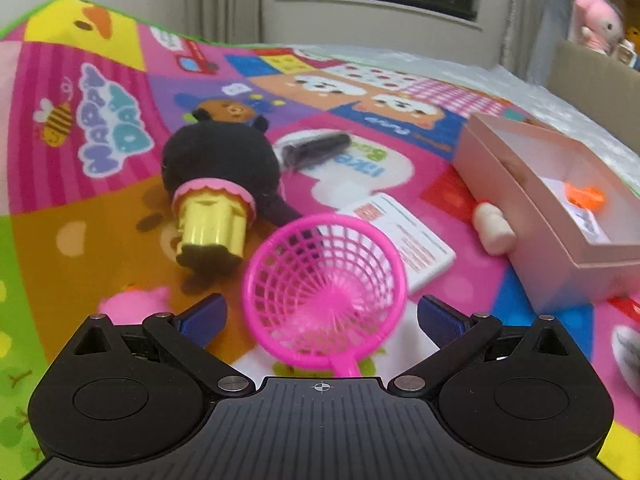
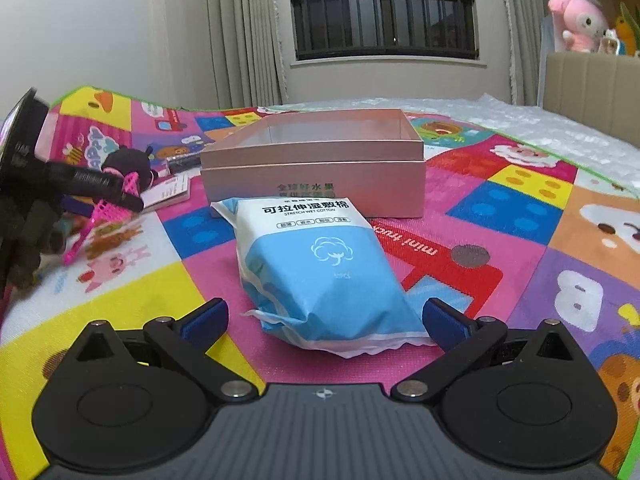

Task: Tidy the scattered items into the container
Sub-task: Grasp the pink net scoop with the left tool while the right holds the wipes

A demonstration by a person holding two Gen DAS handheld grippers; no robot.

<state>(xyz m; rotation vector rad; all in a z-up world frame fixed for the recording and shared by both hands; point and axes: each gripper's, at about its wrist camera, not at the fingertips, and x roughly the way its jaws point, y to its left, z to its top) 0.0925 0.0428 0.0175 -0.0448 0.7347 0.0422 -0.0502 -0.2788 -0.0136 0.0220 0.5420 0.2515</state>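
A pink plastic net scoop [image 1: 325,285] lies between the open jaws of my left gripper [image 1: 322,318], its handle running toward the camera; the blue pads do not touch it. A pink open box [image 1: 560,216] stands at the right with an orange item [image 1: 585,196] inside. My right gripper [image 2: 324,320] is open around the near end of a blue and white wet cotton pack [image 2: 320,272], which lies in front of the pink box [image 2: 316,168]. The left gripper and the scoop [image 2: 108,208] show at the left of the right wrist view.
On the colourful play mat [image 1: 100,152] lie a black plush with a gold base [image 1: 216,188], a dark wrapped item [image 1: 316,146], a white card [image 1: 404,236] and a cream roll [image 1: 494,228] against the box. A bed edge and shelf with plush toys [image 2: 576,20] stand behind.
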